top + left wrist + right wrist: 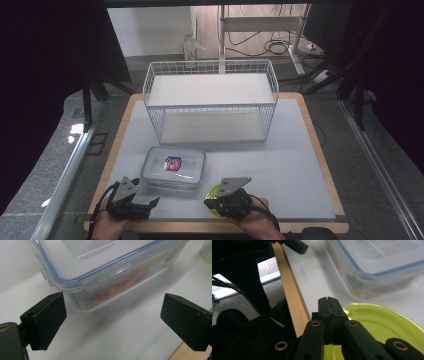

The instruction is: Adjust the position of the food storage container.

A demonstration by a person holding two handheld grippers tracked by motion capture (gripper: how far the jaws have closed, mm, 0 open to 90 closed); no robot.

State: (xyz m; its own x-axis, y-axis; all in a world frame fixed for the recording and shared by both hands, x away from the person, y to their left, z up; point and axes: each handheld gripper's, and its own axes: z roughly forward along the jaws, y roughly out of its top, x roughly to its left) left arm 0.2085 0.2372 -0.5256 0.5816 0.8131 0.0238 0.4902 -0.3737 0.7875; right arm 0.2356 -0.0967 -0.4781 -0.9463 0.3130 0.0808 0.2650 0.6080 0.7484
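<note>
A clear plastic container (173, 167) with a blue-sealed lid lies near the front edge of the table (295, 165), left of centre, with a red and blue packet (172, 163) inside. Just beside its front right corner sits a lime-green plate (384, 322), at the table's front edge. The right gripper (214, 201) has its jaws pressed together, seemingly pinching the plate's rim, though the contact is partly hidden. The left gripper (112, 315) waits with jaws wide apart just before the container's front left corner. A white wire basket (210, 100) stands toward the back edge.
</note>
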